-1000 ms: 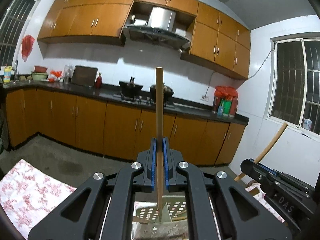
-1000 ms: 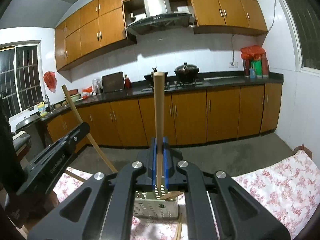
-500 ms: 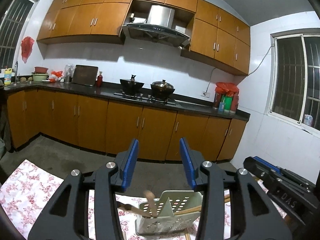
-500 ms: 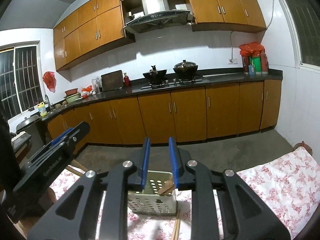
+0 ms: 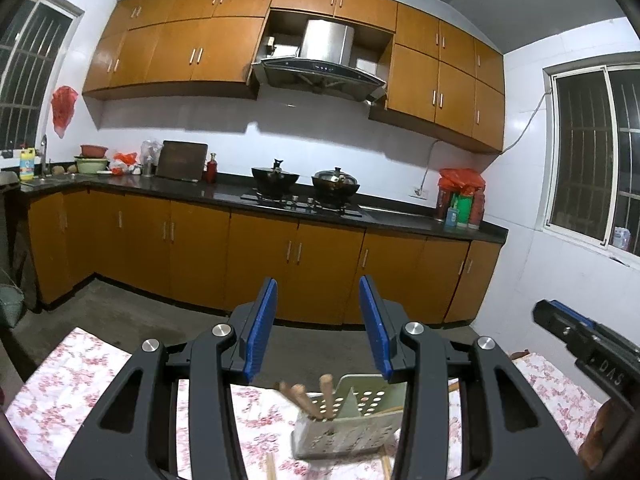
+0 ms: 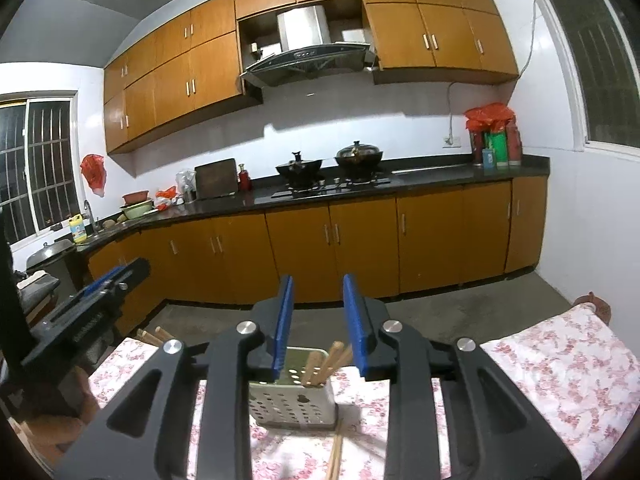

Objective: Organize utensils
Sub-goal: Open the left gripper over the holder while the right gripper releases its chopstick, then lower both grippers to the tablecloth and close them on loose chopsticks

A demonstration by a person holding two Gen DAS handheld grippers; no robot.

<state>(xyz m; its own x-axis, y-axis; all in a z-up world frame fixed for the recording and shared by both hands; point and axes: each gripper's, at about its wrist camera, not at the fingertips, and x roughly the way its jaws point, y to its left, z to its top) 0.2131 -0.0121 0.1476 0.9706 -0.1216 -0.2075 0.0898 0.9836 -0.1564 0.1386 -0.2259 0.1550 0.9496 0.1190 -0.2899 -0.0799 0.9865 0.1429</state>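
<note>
Left gripper (image 5: 318,320): jaws held apart, nothing gripped
Right gripper (image 6: 318,322): jaws just opening, nothing gripped
Utensil holder (image 6: 292,404): wooden utensils (image 6: 320,368) kept inside

Left gripper (image 5: 318,326) hovering over table, blue pads standing apart, nothing btwn them; jaws just been opening. Below, perforated pale-green utensil holder (image 5: 352,420) sitting on floral tablecloth (image 5: 76,384). Wooden handles (image 5: 306,396) leaning in holder's left compartment, tips poking above rim. Chopsticks (image 5: 270,465) lying on cloth just in front of holder. Right gripper (image 5: 584,344) showing at right edge, state unclear. Bkgd: orange kitchen cabinets (image 5: 256,256), two pots (image 5: 306,178) sitting on stove.
</note>
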